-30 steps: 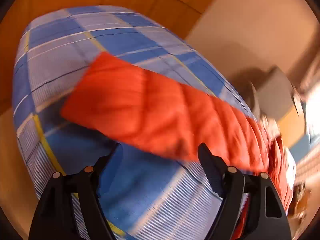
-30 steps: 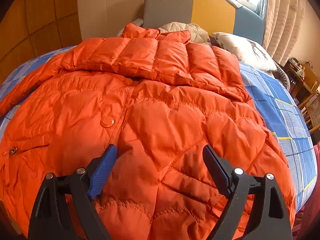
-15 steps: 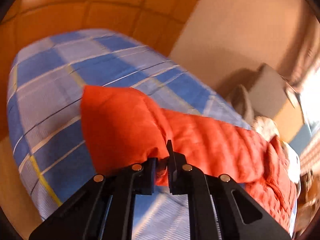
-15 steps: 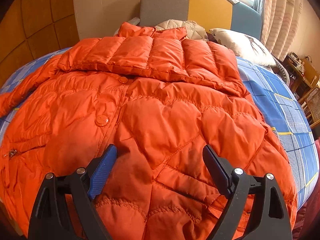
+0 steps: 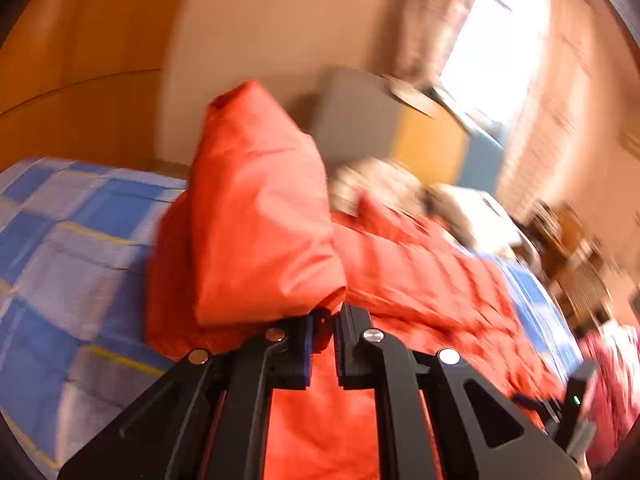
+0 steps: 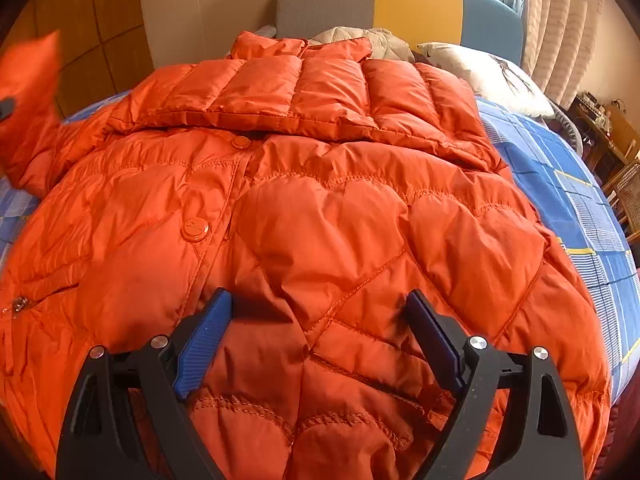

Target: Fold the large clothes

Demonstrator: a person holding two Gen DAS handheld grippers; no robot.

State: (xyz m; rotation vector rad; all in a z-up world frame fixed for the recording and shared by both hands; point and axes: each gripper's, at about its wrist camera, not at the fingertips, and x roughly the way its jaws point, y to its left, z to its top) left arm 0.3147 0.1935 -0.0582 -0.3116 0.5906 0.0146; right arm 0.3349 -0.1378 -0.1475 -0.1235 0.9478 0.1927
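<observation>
On the left, the left gripper (image 5: 322, 330) is clenched on the cuff end of the orange down jacket's sleeve (image 5: 256, 216), which stands up above the blue plaid bedspread (image 5: 68, 248). By my reading, the sleeve is held high so that it can swing inward across the jacket's body, the usual first fold for a bulky coat. In the right wrist view the same raised sleeve end (image 6: 30, 80) shows at the far left edge, with a dark bit beside it that is probably the left tool, though it is too cropped to be sure.

The orange down jacket (image 6: 320, 208) lies front-up and spread over the bed, buttoned, its snap buttons (image 6: 195, 230) running up the placket. A quilted panel, apparently the other sleeve or the hood, lies crosswise over the chest. Over the jacket's lower part, the right gripper (image 6: 320, 320) hangs with jaws wide apart, holding nothing. Whether its tips touch the fabric cannot be told. It seems to wait as a steadying hand.

The left wrist view is badly motion-blurred. The hem is cut off behind the right tool, and the exact pinch point is hidden between the pads. A pillow (image 6: 480, 76) sits at the bed's right head end.
</observation>
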